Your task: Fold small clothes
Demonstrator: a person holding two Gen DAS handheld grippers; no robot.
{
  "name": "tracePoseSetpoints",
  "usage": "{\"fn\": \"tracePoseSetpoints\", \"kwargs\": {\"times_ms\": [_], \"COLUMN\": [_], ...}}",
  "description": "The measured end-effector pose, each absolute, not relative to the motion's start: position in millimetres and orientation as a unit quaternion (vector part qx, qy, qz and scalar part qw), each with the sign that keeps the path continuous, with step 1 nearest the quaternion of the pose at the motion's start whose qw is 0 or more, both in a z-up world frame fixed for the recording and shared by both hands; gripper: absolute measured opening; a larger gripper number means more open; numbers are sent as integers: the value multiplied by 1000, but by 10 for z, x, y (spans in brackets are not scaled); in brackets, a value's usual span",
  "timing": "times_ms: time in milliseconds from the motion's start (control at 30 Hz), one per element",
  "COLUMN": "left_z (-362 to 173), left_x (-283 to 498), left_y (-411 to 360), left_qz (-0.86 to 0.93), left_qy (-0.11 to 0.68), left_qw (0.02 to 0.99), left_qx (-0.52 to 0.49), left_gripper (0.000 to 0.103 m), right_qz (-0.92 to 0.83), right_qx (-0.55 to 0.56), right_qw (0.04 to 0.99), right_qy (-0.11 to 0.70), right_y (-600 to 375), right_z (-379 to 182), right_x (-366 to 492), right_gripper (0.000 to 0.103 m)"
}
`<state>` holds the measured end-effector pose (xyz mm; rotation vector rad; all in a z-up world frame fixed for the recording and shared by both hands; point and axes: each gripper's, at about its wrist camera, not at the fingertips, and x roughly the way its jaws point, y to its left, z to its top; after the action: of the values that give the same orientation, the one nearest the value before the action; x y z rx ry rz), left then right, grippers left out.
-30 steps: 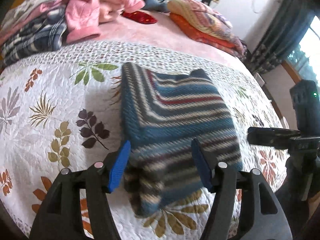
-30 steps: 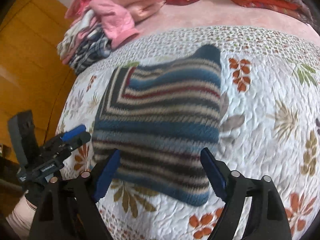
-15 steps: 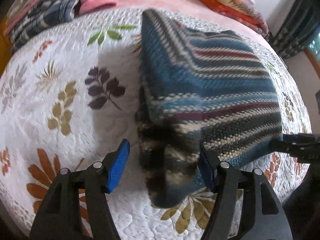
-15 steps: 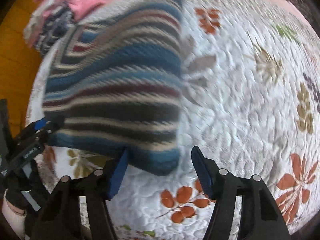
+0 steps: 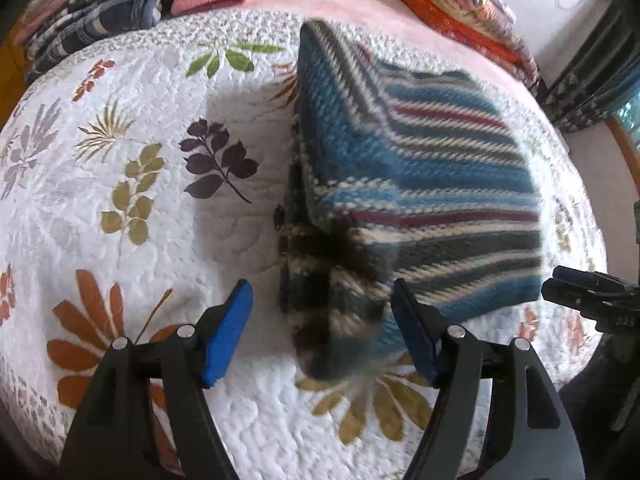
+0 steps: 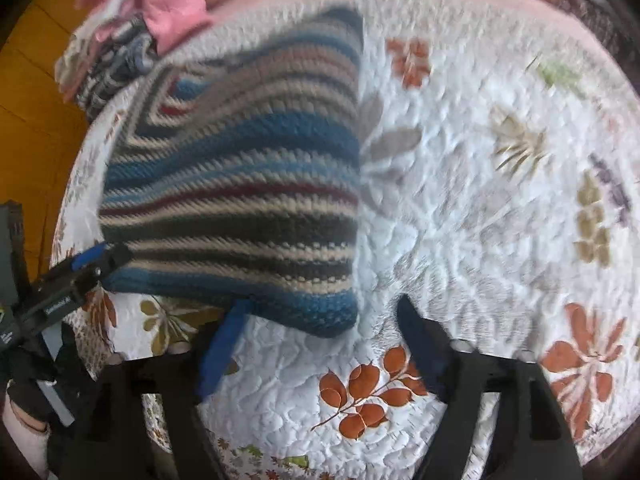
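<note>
The left tongs (image 5: 322,320) stand wide open and hold nothing; the near left corner of the striped sweater (image 5: 400,184) lies between the blue pads (image 5: 228,332) without being pinched. The right tongs (image 6: 320,344) are also spread wide and empty, with the sweater's near right corner just ahead of the gap and its edge close to the left pad. The sweater, knitted in blue, cream, dark grey and red stripes, lies folded into a rough rectangle on the bed, on a white quilt (image 5: 120,208) printed with leaves and flowers. The right-wrist view is blurred. Behind the sweater, a pile of pink and plaid clothes (image 5: 132,4) sits at the far left of the bed, and folded orange and patterned blankets (image 5: 452,12) lie at the far right.
</note>
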<state>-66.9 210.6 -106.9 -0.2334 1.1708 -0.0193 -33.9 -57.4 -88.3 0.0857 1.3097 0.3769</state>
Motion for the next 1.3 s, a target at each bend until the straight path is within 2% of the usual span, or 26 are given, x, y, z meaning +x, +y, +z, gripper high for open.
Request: {"fn": "tracePoseSetpoints", "kwargs": {"times_ms": [300, 400, 433, 900, 1300], "left_z": [-759, -684, -665, -412, -375], "left_x": [-1140, -1273, -1285, -1641, -1816], "left_y": [2083, 2077, 2056, 1878, 1775], "left_qz": [21, 25, 26, 29, 45], "left_qy": [536, 528, 528, 495, 496], "left_qw": [834, 839, 840, 864, 865], "left_qx": [-128, -125, -123, -86, -58], "left_gripper": [82, 84, 89, 91, 94], "right_qz": [137, 117, 105, 107, 107], "right_qx": [34, 25, 11, -12, -10], "right_qw": [813, 812, 814, 831, 839], "right_qy": [565, 571, 571, 546, 534], "right_y": [-630, -640, -628, -461, -449], "right_z": [-634, -630, -627, -432, -368], "right_x": [-659, -725, -765, -1165, -1350], "right_gripper": [98, 98, 98, 99, 99]}}
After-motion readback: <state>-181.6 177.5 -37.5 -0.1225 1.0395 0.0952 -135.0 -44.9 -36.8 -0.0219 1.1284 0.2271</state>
